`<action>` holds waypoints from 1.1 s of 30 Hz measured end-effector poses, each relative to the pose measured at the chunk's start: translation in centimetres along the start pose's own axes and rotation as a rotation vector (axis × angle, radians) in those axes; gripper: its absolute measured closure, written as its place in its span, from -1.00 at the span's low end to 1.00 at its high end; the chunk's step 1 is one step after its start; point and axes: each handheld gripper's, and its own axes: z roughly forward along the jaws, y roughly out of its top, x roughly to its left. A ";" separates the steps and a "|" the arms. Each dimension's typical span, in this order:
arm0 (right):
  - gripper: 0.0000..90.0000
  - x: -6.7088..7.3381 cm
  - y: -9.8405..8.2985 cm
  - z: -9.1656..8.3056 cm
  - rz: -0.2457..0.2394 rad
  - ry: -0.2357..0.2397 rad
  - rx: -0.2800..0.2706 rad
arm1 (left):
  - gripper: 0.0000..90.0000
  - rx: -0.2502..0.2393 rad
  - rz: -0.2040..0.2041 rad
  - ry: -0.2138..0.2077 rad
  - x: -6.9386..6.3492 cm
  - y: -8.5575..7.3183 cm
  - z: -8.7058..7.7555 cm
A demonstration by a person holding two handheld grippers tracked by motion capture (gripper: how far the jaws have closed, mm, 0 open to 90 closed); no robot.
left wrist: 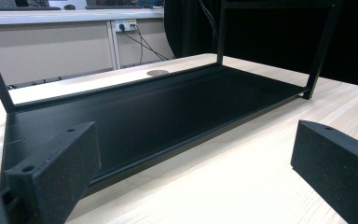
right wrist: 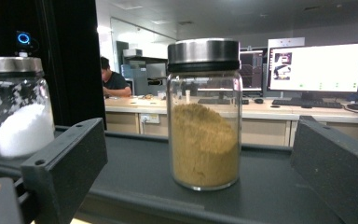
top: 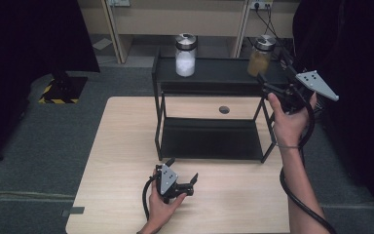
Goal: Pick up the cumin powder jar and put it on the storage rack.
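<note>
A black two-tier rack (top: 209,73) stands at the back of the wooden table (top: 121,146). On its top shelf are a steel-lidded jar of white powder (top: 185,54) at the left and a jar of brown powder (top: 261,56) at the right. My right gripper (top: 272,73) is open at top-shelf height, facing the brown jar (right wrist: 204,116), which stands a little ahead between the jaws, untouched. The white jar (right wrist: 18,107) is off to its left. My left gripper (top: 182,169) rests open on the table in front of the rack and faces the bare lower shelf (left wrist: 144,107).
A round cable hole (top: 224,109) lies in the table behind the rack. Black curtains hang at both sides. Yellow-black floor tape (top: 58,90) marks the far left. Beyond the rack, desks with a monitor (right wrist: 314,67) and a seated person (right wrist: 112,79) are far off.
</note>
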 end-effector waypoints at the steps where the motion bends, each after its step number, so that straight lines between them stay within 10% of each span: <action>1: -0.91 0.0 -0.1 -0.2 0.000 0.001 -0.001 | -0.99 0.000 -0.001 0.000 0.0 0.0 0.0; 33: -0.92 -0.5 -4.8 -4.5 -0.001 0.029 0.012 | -0.99 -0.013 0.010 0.006 -0.3 -0.2 -0.1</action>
